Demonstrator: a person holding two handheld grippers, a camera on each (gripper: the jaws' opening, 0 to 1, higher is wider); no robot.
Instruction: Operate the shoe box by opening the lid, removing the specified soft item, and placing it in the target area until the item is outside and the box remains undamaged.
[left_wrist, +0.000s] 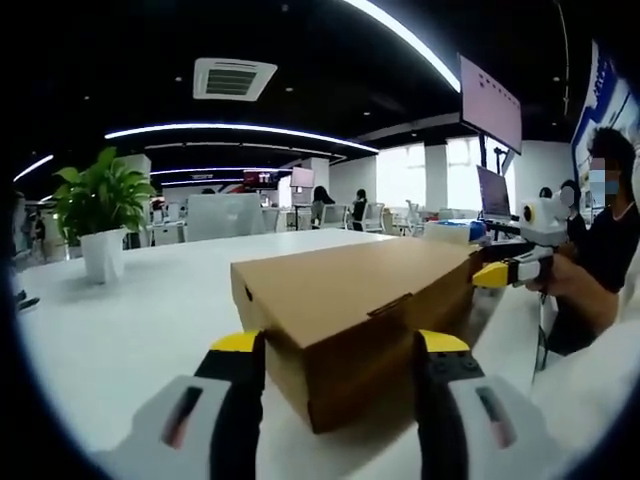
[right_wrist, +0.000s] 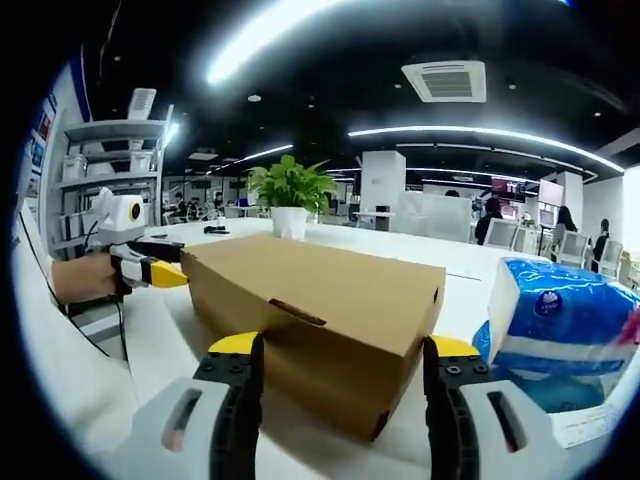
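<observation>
Box: a plain brown cardboard shoe box (left_wrist: 365, 315) sits closed on the white surface (left_wrist: 130, 330), filling the lower centre of the left gripper view; in the right gripper view the same box (right_wrist: 320, 315) lies across the middle of the frame.
Lid: shut, with a small tuck tab (right_wrist: 297, 313) showing along the front edge.
Left hand-held gripper: the left hand-held gripper (left_wrist: 342, 350) has its yellow-tipped jaws spread wide, one on each side of the box's near corner, pinching nothing; it also appears at the left of the right gripper view (right_wrist: 160, 270), close by the box's far end.
Right hand-held gripper: the right hand-held gripper (right_wrist: 345, 352) is likewise spread, straddling the box's near end without squeezing; it shows at the right of the left gripper view (left_wrist: 500, 272).
Nearby: a blue and white soft pack of tissues (right_wrist: 560, 330) lies at lower right, just beside the box; a green potted plant in a white pot (left_wrist: 100, 215) stands at left, well apart.
Handling: the cardboard looks light and fairly stiff, but its walls would likely dent under a hard squeeze.
Where to hold: I would steady one end lightly and lift the lid at the tab edge.
Contents: hidden, so the soft item cannot be judged.
</observation>
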